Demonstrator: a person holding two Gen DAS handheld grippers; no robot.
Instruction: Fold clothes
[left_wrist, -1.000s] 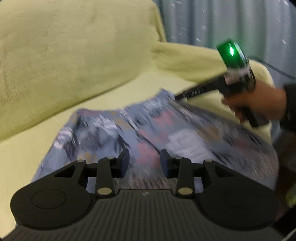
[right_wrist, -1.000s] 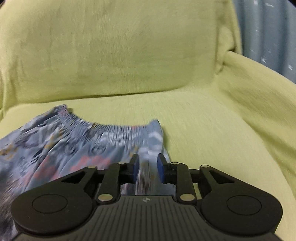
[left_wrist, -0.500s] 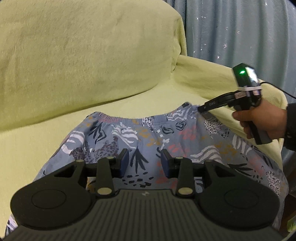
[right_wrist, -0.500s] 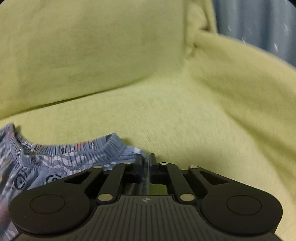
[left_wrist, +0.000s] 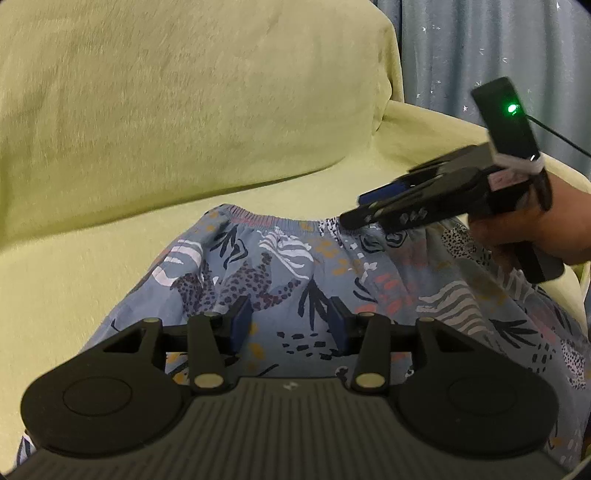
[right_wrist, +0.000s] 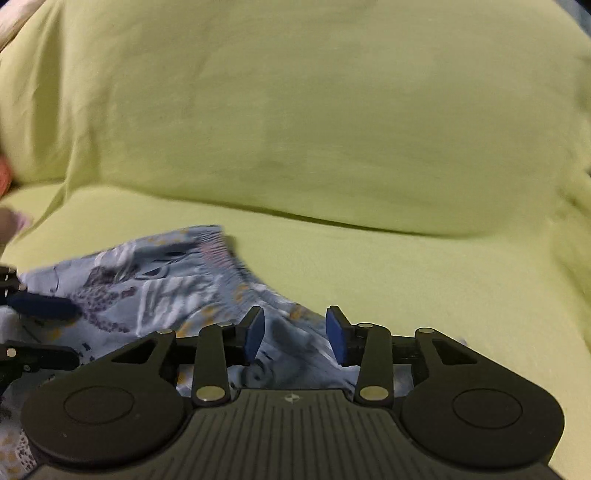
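Left gripper hovers with its blue-padded jaws spread apart, nothing between them, low over the middle of the blue-grey printed shorts with their leaf and animal-spot pattern, which lie spread on the seat of the yellow-green plush sofa. Over at three o'clock in the left wrist view, the right gripper comes in, held by a hand, its tips right at the gathered elastic waistband that runs across at twelve o'clock. From its own camera the right gripper shows its blue pads parted as well, cloth lying beneath the gap but not pinched. So both tools are free and the garment lies flat, waistband toward the backrest; this fits shorts laid out ready for a fold just as well as shorts just smoothed after one, and one moment cannot settle which. Whatever grip comes, my judgement is that it wants care: thin, soft fabric like this will bunch, so catch both layers at the band's edge, lift only enough to clear the seat, keep the two grippers level, and lay edge to edge before letting go. The right wrist view is blurred, so finer detail there is lost.
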